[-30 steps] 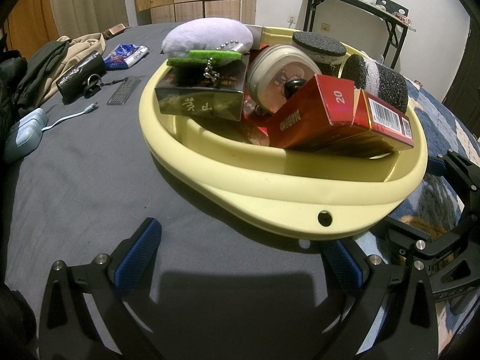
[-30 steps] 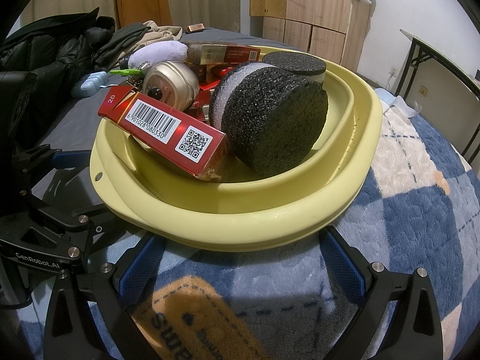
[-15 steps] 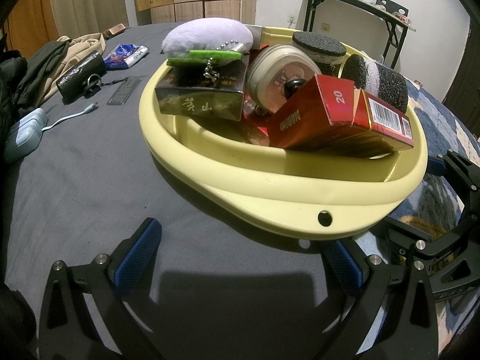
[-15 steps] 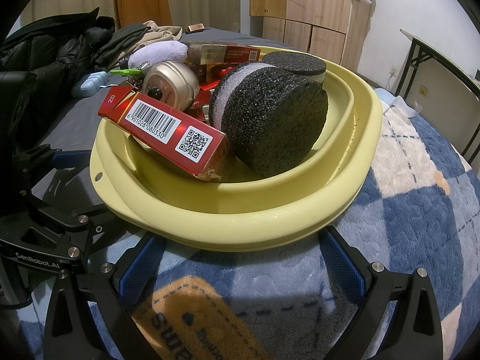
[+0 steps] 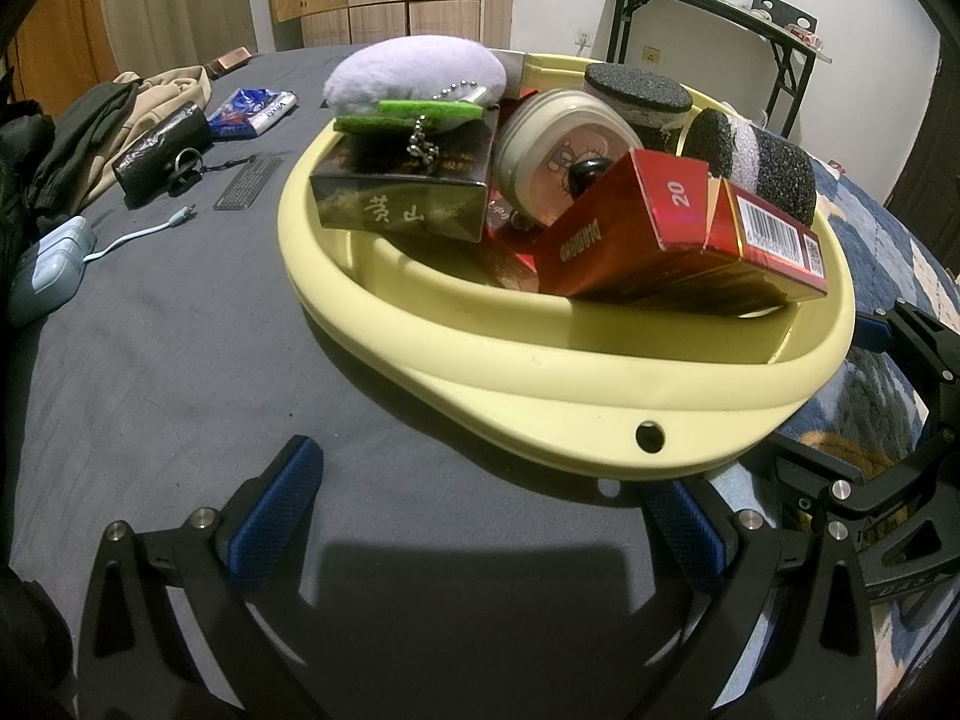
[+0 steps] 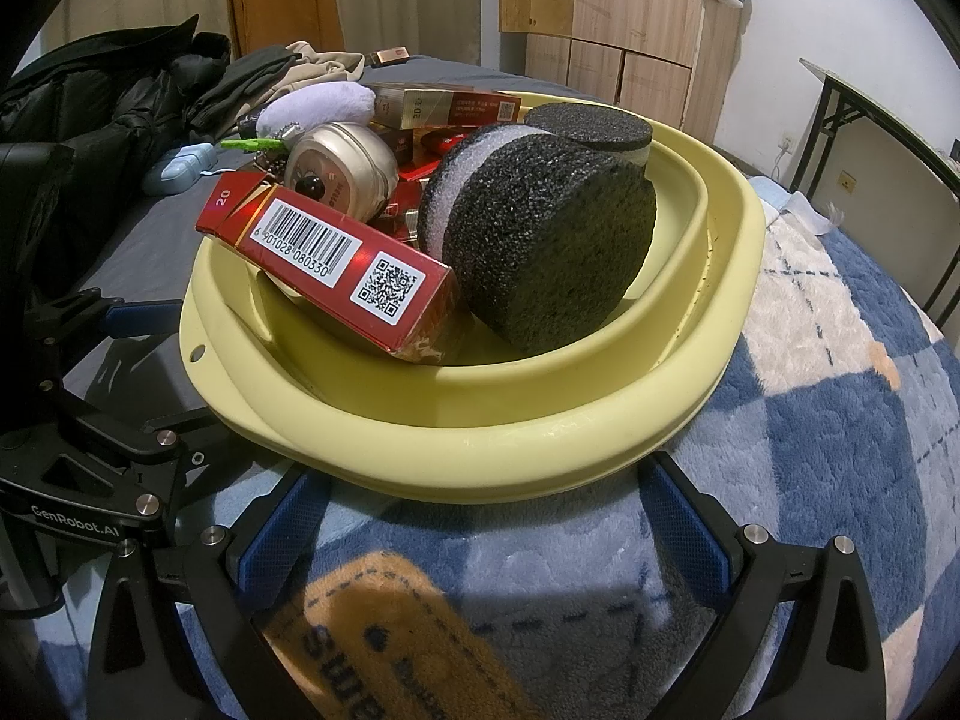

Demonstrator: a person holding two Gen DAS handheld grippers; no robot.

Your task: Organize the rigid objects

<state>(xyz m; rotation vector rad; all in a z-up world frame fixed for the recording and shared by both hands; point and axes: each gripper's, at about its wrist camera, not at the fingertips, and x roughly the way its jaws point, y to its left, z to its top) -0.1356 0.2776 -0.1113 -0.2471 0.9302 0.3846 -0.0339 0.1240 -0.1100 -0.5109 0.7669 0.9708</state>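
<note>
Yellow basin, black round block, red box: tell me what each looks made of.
Yellow basin: likely moulded plastic; smooth, faintly glossy rolled rim with a punched hole.
Black round block: looks like coarse open-cell foam; grainy, matte, with a white layer.
Red box: printed cardboard, seemingly film-wrapped; shiny faces, barcode, folded edges.

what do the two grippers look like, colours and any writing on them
Both the left gripper and the right gripper have angular black frames with cut-out openings, silver round bolt heads and blue textured fingers. The right wrist view shows white "GenRobot.AI" lettering on the left gripper's body. No cables or sleeves show.
</note>
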